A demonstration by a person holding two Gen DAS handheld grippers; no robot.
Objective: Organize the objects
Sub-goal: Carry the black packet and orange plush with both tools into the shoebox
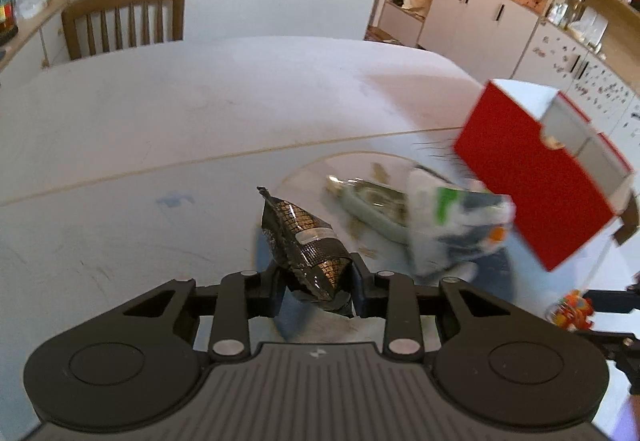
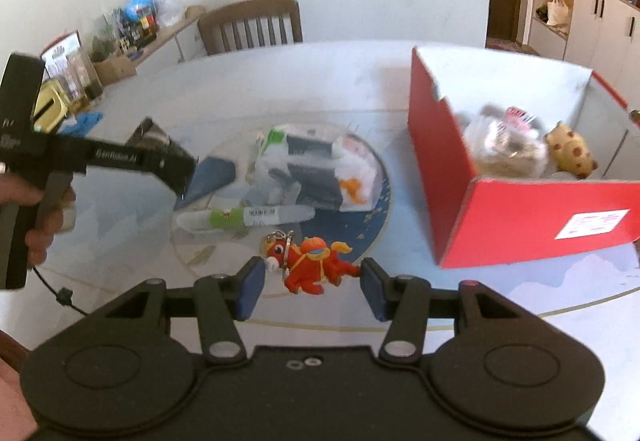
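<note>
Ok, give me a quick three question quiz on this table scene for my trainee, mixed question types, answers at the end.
1. True or false: the left gripper is shut on the black packet.
2. Multiple choice: what lies between the open fingers of the right gripper? A) a green-banded tube B) an orange toy keychain C) a tissue pack
3. Short answer: which container already holds a plush toy and a clear bag?

Key:
1. True; the fingers pinch its lower end.
2. B, the keychain; the tube lies farther off on the table.
3. The red box.
</note>
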